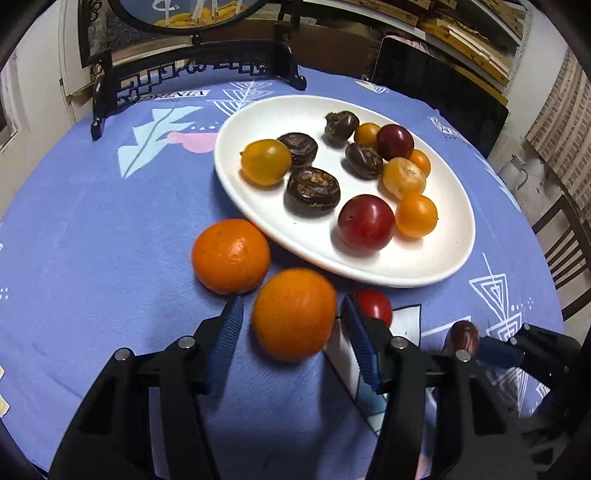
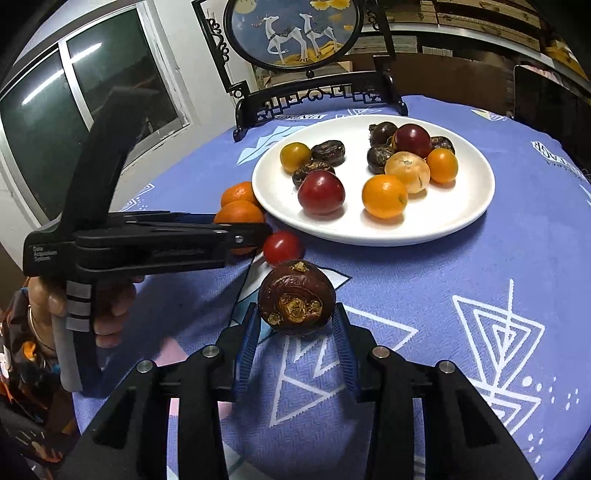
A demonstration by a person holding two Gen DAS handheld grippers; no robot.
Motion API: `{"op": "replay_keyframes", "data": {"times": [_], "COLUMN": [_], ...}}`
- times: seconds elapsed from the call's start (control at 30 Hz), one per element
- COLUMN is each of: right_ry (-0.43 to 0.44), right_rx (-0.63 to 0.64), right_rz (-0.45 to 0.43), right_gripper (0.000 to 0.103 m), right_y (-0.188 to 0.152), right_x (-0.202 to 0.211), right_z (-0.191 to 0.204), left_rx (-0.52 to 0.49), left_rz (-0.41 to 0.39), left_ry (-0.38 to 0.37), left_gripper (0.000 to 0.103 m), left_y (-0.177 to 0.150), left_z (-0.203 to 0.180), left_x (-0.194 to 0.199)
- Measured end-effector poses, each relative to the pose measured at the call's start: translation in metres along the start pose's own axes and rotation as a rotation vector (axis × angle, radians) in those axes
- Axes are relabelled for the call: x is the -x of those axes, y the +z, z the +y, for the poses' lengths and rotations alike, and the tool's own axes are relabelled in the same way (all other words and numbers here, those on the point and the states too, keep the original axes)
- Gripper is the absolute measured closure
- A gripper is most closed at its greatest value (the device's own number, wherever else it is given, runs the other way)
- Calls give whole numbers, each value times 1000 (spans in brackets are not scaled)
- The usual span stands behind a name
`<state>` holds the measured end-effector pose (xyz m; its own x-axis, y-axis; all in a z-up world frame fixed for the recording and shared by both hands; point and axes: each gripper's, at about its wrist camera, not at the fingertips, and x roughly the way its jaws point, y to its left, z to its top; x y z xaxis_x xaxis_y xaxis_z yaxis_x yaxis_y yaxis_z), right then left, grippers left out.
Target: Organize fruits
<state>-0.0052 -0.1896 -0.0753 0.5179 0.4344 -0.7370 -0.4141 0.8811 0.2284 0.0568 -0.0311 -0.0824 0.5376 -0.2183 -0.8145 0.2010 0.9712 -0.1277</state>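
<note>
A white plate [image 1: 436,266] holds several small fruits: yellow and orange ones, red ones and dark brown water chestnuts. My left gripper [image 1: 291,314] is open around an orange [image 1: 294,314] on the blue cloth, with a gap on both sides. A second orange [image 1: 231,255] lies just beyond it, beside the plate rim. A red tomato [image 1: 375,305] lies right of the left gripper. My right gripper [image 2: 295,317] is shut on a dark brown water chestnut [image 2: 296,297], held near the cloth in front of the plate [image 2: 369,232].
A black carved stand with a round deer picture [image 2: 295,33] stands at the table's far edge behind the plate. A window is at the left. Dark chairs [image 1: 439,92] and shelves stand beyond the table on the right.
</note>
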Motion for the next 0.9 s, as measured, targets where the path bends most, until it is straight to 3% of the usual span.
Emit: {"op": "replay_keyframes", "data": {"times": [0.07, 0.1, 0.3, 0.43, 0.53, 0.77, 0.87, 0.9], "right_ry": [-4, -5, -13, -50, -75, -113, -113, -99], "right_rx": [0, 1, 36, 82, 105, 115, 101, 101], "right_rz": [-1, -3, 7, 57, 80, 125, 128, 129], "right_gripper": [63, 63, 63, 63, 63, 63, 56, 42], "right_y": [0, 0, -4, -9, -13, -17, -17, -16], "right_x": [0, 1, 6, 5, 10, 6, 1, 0], "right_z": [0, 1, 8, 14, 17, 17, 15, 15], "left_rx": [-10, -20, -98, -223, -282, -297, -295, -292], "left_rz": [1, 0, -20, -47, -33, -10, 0, -3], "left_ry": [14, 22, 37, 112, 115, 108, 83, 87], "left_gripper": [61, 62, 62, 62, 62, 62, 49, 42], "left_y": [-2, -3, -21, -40, -51, -56, -53, -53], "left_z": [-3, -3, 1, 3, 6, 6, 3, 2], "left_x": [-3, -3, 19, 39, 47, 35, 31, 30]}}
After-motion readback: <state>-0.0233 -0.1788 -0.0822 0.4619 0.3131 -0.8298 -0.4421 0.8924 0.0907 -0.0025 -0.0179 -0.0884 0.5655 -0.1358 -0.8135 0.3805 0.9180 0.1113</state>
